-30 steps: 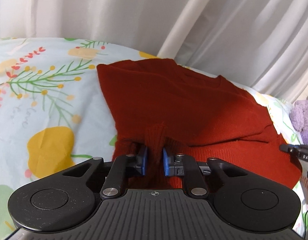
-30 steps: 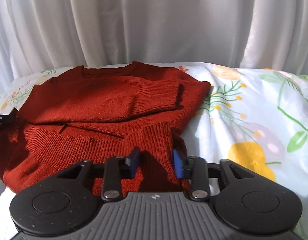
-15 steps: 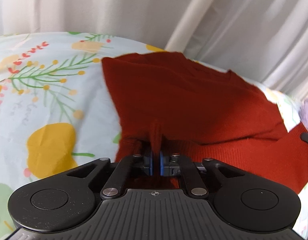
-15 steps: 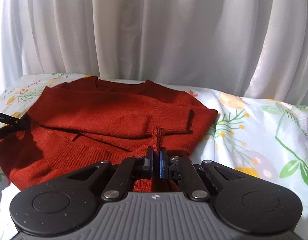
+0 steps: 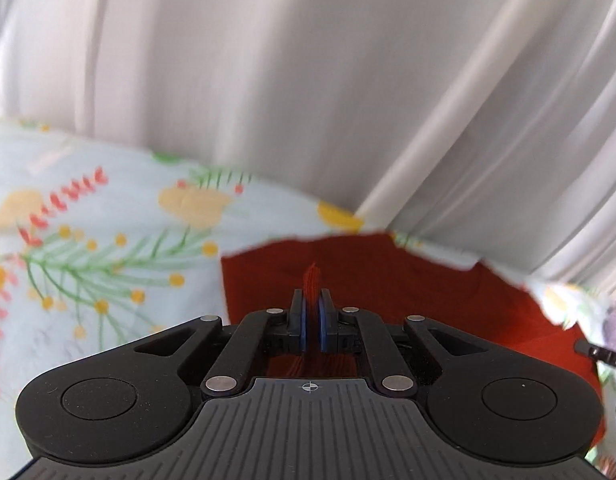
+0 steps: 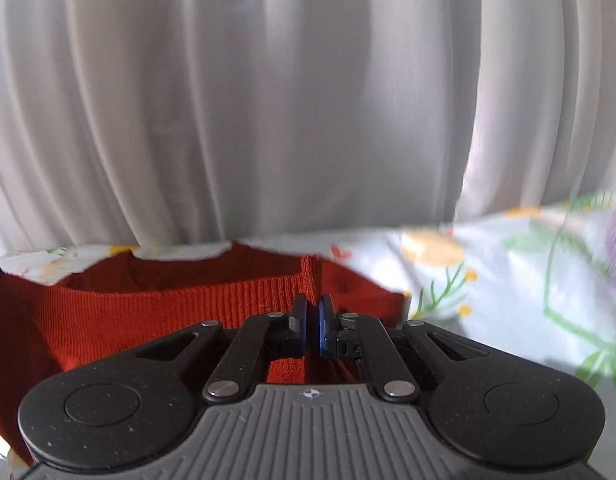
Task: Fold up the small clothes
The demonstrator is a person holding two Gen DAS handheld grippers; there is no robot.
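The red knit sweater (image 6: 155,316) lay on the floral bedsheet (image 5: 107,264), its soft, light, ribbed hem pinched in both the left gripper (image 5: 312,300) and right gripper (image 6: 312,300), jaws closed on it. It would likely drape limply; hem corners suited holding.

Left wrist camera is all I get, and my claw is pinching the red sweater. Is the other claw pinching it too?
Observer: Yes. The right claw is shut on the red sweater, with a fold of knit poking up between its pads.
Operator: Which part did it grab?
Observer: The ribbed hem. In the right wrist view it runs as a raised band from that claw toward the left, in front of the rest of the sweater.
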